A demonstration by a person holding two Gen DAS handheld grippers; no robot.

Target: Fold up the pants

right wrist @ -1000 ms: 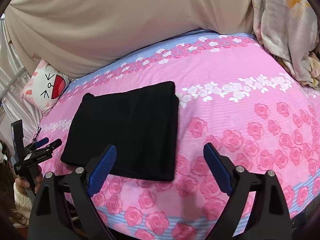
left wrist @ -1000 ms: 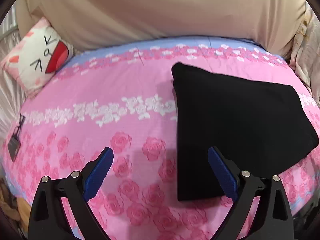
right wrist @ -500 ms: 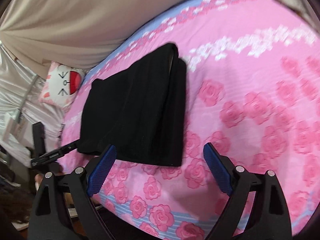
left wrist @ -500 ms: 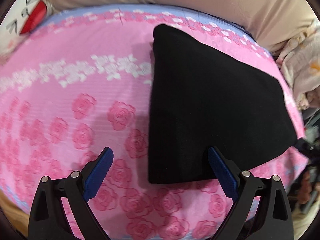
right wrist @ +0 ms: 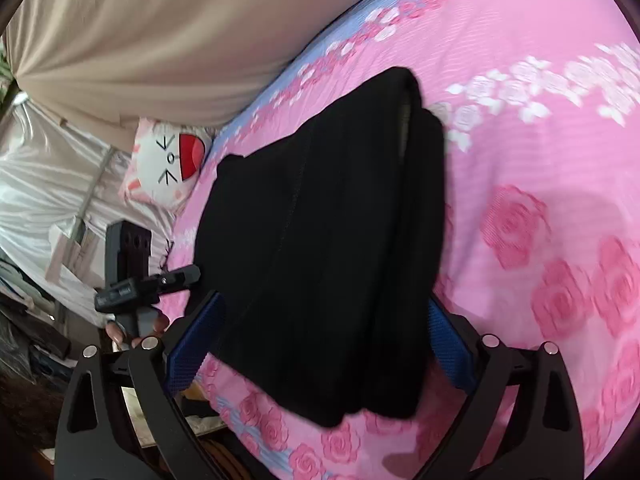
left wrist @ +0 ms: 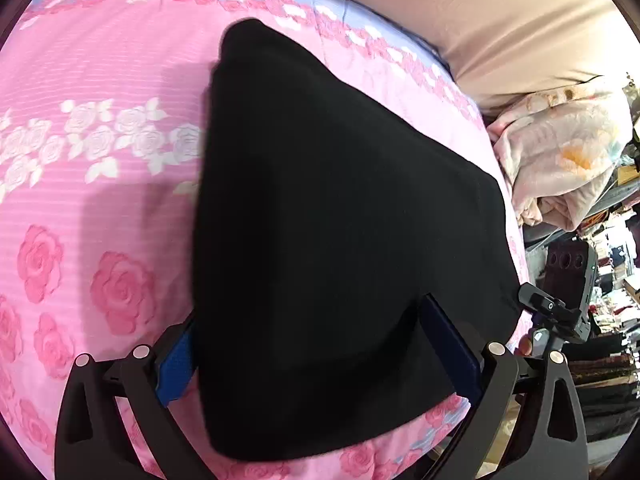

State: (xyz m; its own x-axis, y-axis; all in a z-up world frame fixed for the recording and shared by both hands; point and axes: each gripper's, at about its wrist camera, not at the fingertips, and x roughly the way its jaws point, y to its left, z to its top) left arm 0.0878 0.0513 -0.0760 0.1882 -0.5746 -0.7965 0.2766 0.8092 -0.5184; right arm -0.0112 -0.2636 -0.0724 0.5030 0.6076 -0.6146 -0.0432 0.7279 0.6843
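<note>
Rose-print bedspread (left wrist: 100, 208) bears folded pants (left wrist: 340, 220), cat pillow (right wrist: 168, 164) beyond.

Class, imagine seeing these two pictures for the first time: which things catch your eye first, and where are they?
The folded black pants dominate, lying on the pink rose-print bedsheet near its front edge. Both grippers, left and right, straddle the pants' near edge with blue pads wide apart. A cat-face pillow sits far left by the beige headboard.

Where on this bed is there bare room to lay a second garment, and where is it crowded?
Free: the pink sheet left of the black pants, toward the cat pillow, and the sheet right of the pants in the right wrist view. Crowded: the near edge, where both open grippers, left and right, straddle the pants; also by the rumpled blanket.
</note>
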